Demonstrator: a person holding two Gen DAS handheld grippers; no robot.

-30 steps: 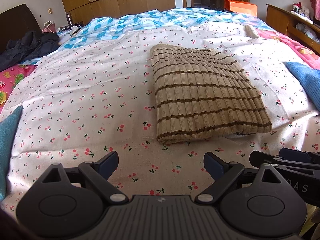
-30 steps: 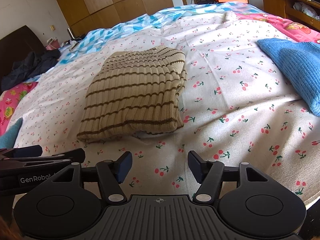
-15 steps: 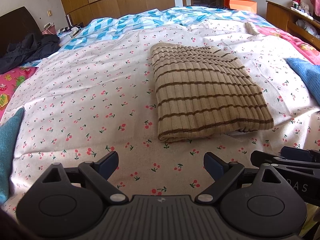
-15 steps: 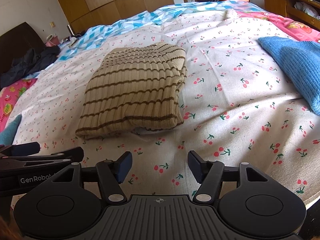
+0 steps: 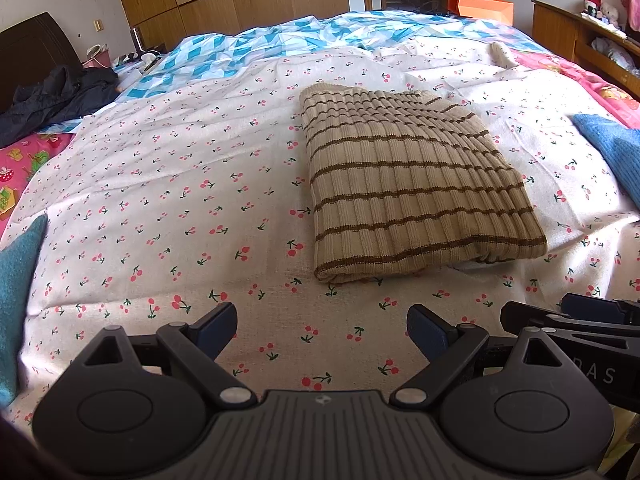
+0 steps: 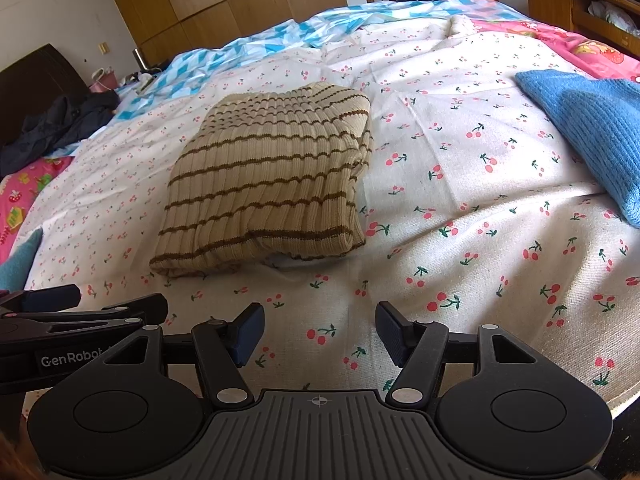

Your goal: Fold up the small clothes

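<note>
A beige ribbed sweater with brown stripes (image 5: 416, 184) lies folded into a rectangle on the cherry-print sheet (image 5: 160, 200); it also shows in the right wrist view (image 6: 268, 184). My left gripper (image 5: 320, 330) is open and empty, low over the sheet, short of the sweater's near edge. My right gripper (image 6: 320, 332) is open and empty, also short of the near edge, to the right of the left one. Each gripper's side shows in the other's view.
A blue knit garment (image 6: 592, 128) lies at the right. A teal cloth (image 5: 16, 280) lies at the left edge. A dark jacket (image 5: 56, 96) lies far left. A blue-patterned quilt (image 5: 280, 44) covers the far bed. A wooden shelf (image 5: 580, 40) stands at the right.
Both grippers have drawn back slightly and tilted, so the folded sweater sits a little higher and farther in each view. Both stay open and empty.
</note>
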